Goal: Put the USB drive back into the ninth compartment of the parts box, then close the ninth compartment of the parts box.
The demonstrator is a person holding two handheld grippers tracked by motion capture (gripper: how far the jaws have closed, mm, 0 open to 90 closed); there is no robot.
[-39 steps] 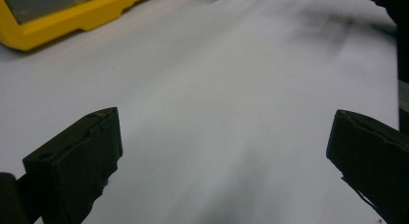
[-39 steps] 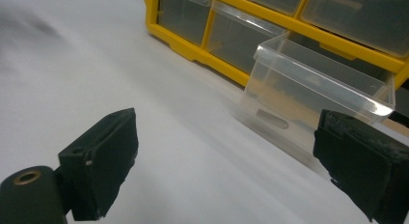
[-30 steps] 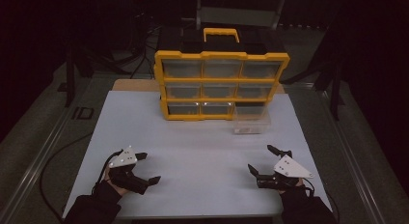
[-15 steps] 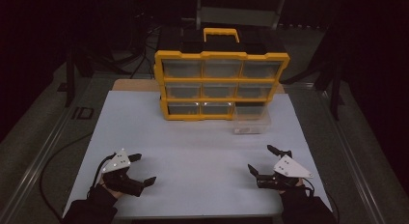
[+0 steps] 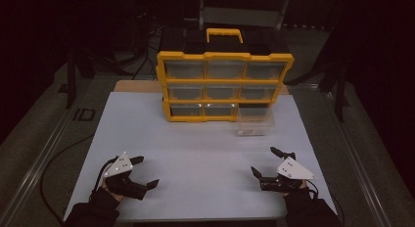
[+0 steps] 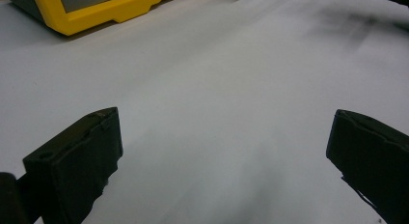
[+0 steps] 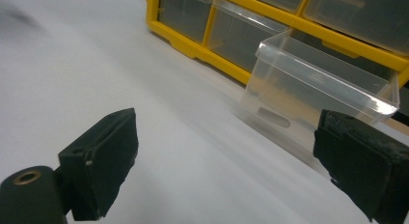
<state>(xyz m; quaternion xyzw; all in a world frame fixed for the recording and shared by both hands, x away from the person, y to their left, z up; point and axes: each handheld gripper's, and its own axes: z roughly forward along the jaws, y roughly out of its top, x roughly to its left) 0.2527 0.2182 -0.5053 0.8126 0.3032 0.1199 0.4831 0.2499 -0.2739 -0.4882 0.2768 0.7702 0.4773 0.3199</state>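
A yellow organizer cabinet (image 5: 224, 85) with clear drawers and a black top with a yellow handle stands at the back middle of the white table (image 5: 200, 148). One clear drawer (image 5: 255, 122) sits out on the table in front of the cabinet's bottom right slot; it looks empty (image 7: 313, 96). My left gripper (image 5: 145, 172) rests near the front left edge, open, nothing between its jaws (image 6: 222, 151). My right gripper (image 5: 268, 163) rests near the front right, open and empty, aimed toward the loose drawer (image 7: 226, 156).
The yellow base of the cabinet (image 6: 96, 11) lies far ahead of the left gripper. White table surface stretches between the grippers and the cabinet. Dark floor, cables (image 5: 58, 163) and metal rails surround the table.
The left hand and gripper slid slightly back toward the front left edge. The right gripper has stayed put.
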